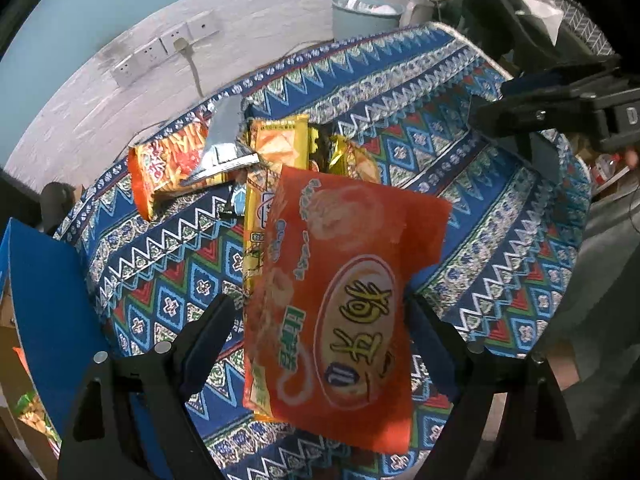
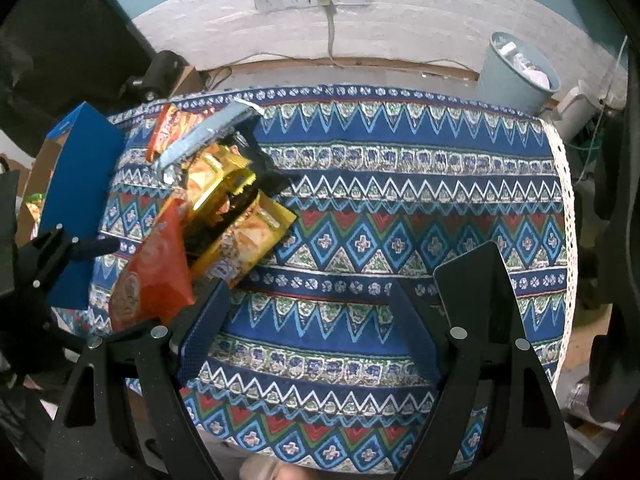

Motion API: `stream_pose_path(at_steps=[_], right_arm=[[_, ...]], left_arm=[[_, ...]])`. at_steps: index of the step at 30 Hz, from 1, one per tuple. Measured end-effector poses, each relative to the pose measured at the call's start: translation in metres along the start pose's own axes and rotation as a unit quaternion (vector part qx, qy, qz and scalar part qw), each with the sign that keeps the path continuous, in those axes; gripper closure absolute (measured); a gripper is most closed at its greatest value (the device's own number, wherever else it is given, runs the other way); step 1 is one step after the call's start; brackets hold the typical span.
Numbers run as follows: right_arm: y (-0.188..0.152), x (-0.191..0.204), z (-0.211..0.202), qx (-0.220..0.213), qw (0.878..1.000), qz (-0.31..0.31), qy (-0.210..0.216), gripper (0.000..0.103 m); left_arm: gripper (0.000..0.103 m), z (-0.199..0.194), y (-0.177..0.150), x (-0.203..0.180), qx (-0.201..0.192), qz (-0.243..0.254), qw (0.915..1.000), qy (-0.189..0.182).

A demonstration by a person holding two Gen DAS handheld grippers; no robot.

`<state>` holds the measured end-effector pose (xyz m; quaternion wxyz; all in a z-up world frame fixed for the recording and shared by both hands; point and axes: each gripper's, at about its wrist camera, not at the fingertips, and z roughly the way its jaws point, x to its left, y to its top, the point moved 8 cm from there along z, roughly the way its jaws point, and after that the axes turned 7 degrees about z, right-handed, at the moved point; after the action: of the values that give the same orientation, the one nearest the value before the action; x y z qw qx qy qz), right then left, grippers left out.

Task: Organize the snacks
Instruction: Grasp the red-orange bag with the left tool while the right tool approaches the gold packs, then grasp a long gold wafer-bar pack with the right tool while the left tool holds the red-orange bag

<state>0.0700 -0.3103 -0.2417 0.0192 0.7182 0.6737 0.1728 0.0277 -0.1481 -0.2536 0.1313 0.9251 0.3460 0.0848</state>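
A big orange snack bag (image 1: 340, 300) lies tilted on a pile of packets on the patterned tablecloth (image 1: 168, 280). My left gripper (image 1: 320, 304) stands open around the bag from above, with a strip of cloth showing between the left pad and the bag's edge. Behind the bag lie yellow packets (image 1: 280, 144), a silver bag (image 1: 228, 148) and an orange-red chips bag (image 1: 168, 160). In the right wrist view the same pile (image 2: 224, 208) sits at the left, and one of the left gripper's fingers (image 2: 96, 246) shows beside the orange bag (image 2: 152, 272). My right gripper (image 2: 312, 292) hangs open over bare cloth.
An upright blue box panel (image 1: 52, 300) stands at the table's left edge, with a cardboard box of snacks (image 1: 24, 412) beyond it. A pale bin (image 2: 516, 68) stands on the floor behind the table. A lace trim (image 2: 564, 200) marks the table's right edge. The right gripper (image 1: 500, 100) reaches in from the upper right.
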Motion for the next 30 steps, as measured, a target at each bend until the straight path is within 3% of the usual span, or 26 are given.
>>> stream_pose_path(at_steps=[7,14,18,30], right_arm=[[-0.003,-0.005,0.016,0.015,1.0,0.002,-0.009,0.021],[0.002,-0.002,0.024,0.021,1.0,0.001,-0.013,0.021],[0.006,0.004,0.027,0.022,1.0,-0.001,-0.012,0.021],[0.032,0.05,0.027,0.018,1.0,0.003,0.025,0.022]], left_arm=[[0.018,0.014,-0.002,0.006,0.008,-0.002,0.9999,0.009],[0.042,0.007,-0.003,0.016,-0.009,-0.019,0.9997,0.011],[0.056,-0.003,-0.004,0.022,-0.016,-0.039,0.9991,-0.006],[0.06,-0.03,-0.016,0.059,-0.034,-0.107,0.9936,-0.007]])
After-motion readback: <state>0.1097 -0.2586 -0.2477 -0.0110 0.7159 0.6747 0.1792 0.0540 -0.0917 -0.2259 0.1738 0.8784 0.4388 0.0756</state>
